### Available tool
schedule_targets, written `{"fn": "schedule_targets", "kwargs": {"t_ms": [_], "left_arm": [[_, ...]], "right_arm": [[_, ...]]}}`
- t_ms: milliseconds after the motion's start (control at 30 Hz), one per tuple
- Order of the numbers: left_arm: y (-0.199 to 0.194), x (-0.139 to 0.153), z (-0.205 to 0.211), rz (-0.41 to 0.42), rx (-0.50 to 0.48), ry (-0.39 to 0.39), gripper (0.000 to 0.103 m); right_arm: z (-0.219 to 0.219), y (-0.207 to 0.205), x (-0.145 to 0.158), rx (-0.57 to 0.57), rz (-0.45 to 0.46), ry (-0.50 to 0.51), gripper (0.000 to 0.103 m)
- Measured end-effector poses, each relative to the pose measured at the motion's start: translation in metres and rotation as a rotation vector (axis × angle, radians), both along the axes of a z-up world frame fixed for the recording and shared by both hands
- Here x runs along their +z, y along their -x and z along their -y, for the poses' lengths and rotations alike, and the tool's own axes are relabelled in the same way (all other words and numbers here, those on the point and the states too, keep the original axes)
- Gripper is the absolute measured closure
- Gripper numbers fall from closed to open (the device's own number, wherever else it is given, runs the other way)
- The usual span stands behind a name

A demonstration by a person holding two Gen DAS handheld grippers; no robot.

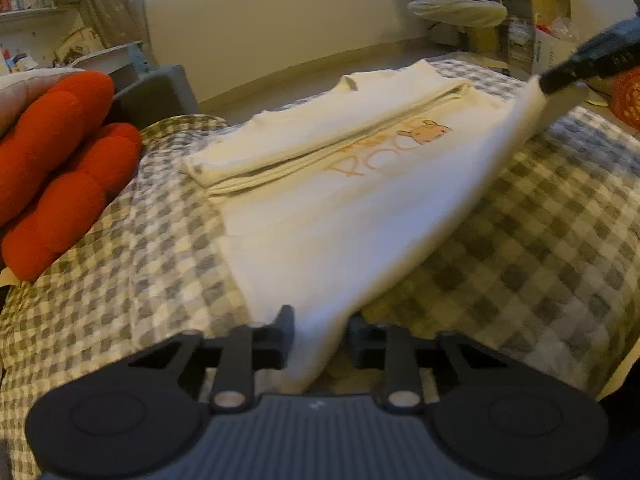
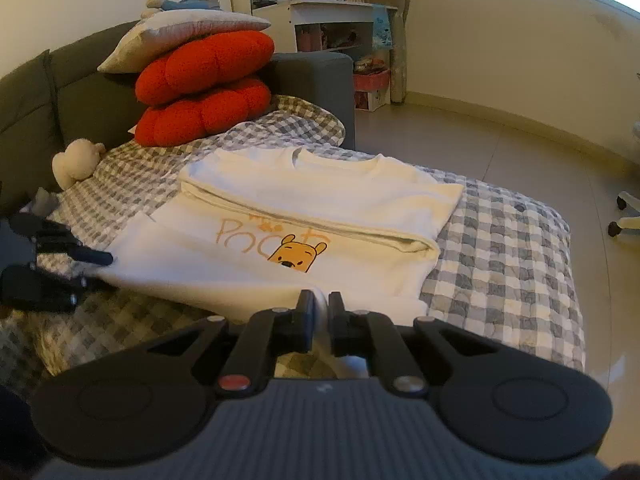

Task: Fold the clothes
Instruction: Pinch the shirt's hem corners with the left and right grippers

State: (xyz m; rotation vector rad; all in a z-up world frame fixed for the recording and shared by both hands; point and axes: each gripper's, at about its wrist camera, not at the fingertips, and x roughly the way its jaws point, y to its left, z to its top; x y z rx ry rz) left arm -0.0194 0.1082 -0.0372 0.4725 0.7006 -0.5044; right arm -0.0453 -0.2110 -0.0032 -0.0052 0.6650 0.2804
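Spreading over the sofa (image 2: pixel 80 80) seat is a grey-and-white checked blanket (image 2: pixel 500 240), and on it lies the white T-shirt (image 2: pixel 320 196), partly folded, its sides turned in so that a long fold edge runs across the chest. An orange bear print (image 2: pixel 296 254) with orange lettering beside it shows on the front, just below that fold. The collar end lies farthest from both grippers; the hem end is nearest them and is raised off the blanket.

Stacked against the sofa back beyond the shirt are two red cushions (image 2: pixel 204 92) with a grey pillow (image 2: pixel 180 36) on top, and a small cream plush toy (image 2: pixel 76 162) sits on the blanket beside them. None of these touches the shirt.

At one hem corner, the right gripper (image 2: pixel 321 312) is clenched on the T-shirt: its fingers stand almost together with a thin pinch of white cloth between them, and the fabric rises to it from the blanket. From the left wrist view that same gripper shows at the far right, the cloth drawn up to its tip.

At the other hem corner, the left gripper (image 1: pixel 320 336) grasps a thicker bunch of the T-shirt, the fabric passing between its fingers, which stand a little apart around it.
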Motion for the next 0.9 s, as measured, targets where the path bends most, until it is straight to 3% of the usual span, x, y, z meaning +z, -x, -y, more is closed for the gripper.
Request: {"fn": "schedule_targets", "kwargs": {"t_ms": [33, 200, 367, 467, 667, 900], "left_arm": [[-0.002, 0.001, -0.002, -0.006, 0.003, 0.013, 0.089], [-0.007, 0.004, -0.002, -0.017, 0.0, 0.042, 0.094], [-0.013, 0.009, -0.006, -0.045, 0.021, 0.099, 0.095], [-0.016, 0.01, -0.007, -0.052, 0.025, 0.104, 0.095], [-0.02, 0.012, -0.007, -0.054, 0.036, 0.113, 0.095], [-0.018, 0.007, -0.008, -0.037, 0.027, 0.081, 0.09]], "right_arm": [[0.0, 0.001, -0.001, 0.006, 0.003, 0.005, 0.096], [-0.005, 0.009, -0.013, 0.072, 0.017, 0.063, 0.092], [-0.008, 0.021, -0.03, 0.124, 0.011, 0.127, 0.06], [-0.012, 0.027, -0.041, 0.162, 0.006, 0.175, 0.053], [-0.023, 0.037, -0.057, 0.234, 0.029, 0.299, 0.05], [-0.013, 0.036, -0.061, 0.241, 0.059, 0.346, 0.055]]}}
